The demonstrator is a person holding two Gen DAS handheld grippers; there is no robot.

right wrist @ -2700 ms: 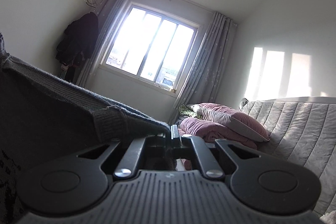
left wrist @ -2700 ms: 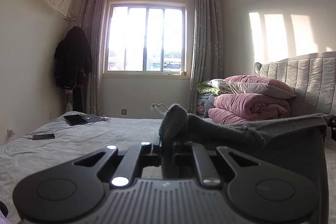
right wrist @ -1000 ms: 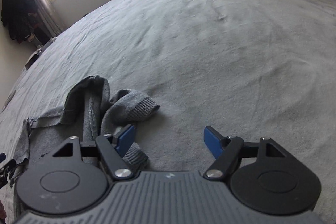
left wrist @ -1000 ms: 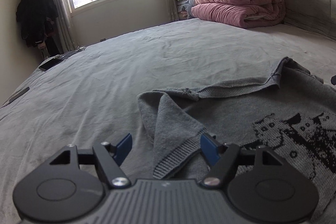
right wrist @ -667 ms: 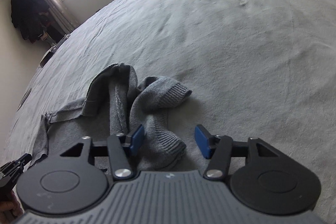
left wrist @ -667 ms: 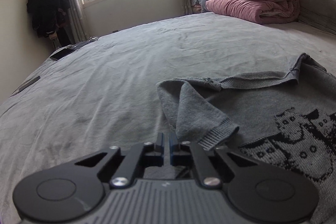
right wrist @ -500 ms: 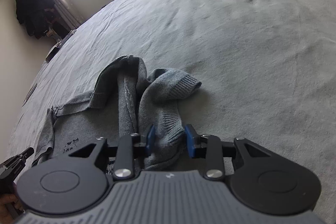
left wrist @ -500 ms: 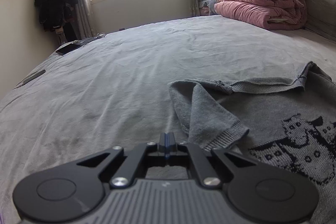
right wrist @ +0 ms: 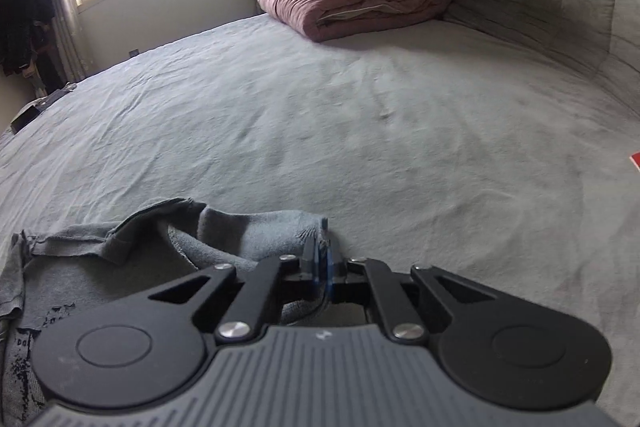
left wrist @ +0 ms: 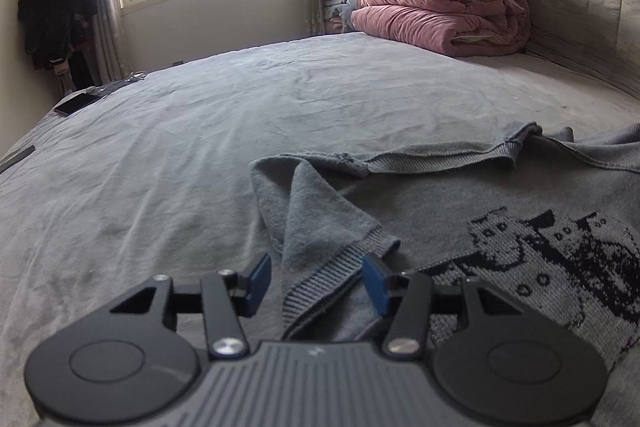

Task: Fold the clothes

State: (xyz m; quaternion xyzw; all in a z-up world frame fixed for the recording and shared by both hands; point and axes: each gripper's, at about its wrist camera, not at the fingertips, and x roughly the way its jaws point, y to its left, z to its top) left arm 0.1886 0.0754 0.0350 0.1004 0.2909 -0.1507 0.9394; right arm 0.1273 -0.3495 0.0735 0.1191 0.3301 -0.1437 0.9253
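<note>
Sweater point(right wrist: 100, 267) edge hidden inside right gripper point(right wrist: 322, 263)

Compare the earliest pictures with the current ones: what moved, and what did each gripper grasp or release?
The grey sweater went from held aloft to lying on the bed. The left gripper released it and reopened around a cuff; the right gripper reclosed on a sleeve. Pink quilt unchanged.

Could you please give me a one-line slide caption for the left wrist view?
Open left gripper straddling the ribbed cuff of a grey sweater spread on the bed.
</note>
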